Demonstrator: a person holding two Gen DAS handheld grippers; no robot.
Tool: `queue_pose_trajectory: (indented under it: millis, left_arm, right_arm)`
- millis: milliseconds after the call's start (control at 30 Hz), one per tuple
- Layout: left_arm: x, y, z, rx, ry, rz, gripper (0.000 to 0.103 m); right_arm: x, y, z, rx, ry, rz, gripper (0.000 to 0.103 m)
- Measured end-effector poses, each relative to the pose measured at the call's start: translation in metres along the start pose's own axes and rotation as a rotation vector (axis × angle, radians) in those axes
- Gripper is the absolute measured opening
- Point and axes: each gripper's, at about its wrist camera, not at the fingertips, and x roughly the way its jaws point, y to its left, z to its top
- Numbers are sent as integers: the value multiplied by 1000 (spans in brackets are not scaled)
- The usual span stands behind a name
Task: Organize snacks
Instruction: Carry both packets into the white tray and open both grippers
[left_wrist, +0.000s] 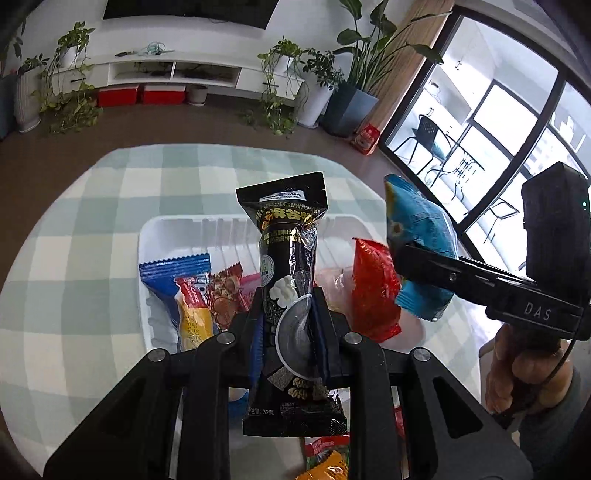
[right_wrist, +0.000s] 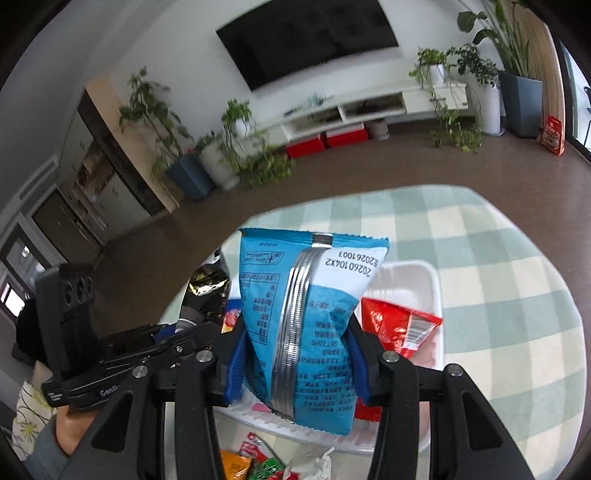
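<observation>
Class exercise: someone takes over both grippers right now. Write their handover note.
Left gripper: shut on the black sesame grain packet, held above the white tray.
Right gripper: shut on the blue snack bag, also over the tray.
Done: the red packet and a blue-and-yellow wafer packet lie in the tray.
Left: place both held snacks, then the loose packets at the table's near edge.

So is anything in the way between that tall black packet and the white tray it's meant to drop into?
Nothing visible blocks it. The left gripper holds the tall black sesame snack packet upright above the white plastic tray. Snacks already lie at the tray's left and right, but its far middle looks bare.
</observation>
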Motion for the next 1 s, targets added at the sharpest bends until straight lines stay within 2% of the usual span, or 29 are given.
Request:
queue_pose_trajectory:
  millis: [200,467,700,867,1000]
  left_arm:
    - [38,5,-11,15,46,44,20]
    - [63,12,-16,38,77,73,22]
    - [63,14,-18,24,71,80,23]
    - [57,14,-20,9,66,89,29]
    - [56,15,-20,8,65,95,29]
  right_arm:
    - [44,-7,-12,0,90,-38,49]
    - [70,-9,-24,-18,140,-78,50]
    - [75,-3,-25,-63,144,-123,51]
    - [75,-1,-26,-69,139,-131,52]
    - [75,0,-25,-70,139,-133,53]
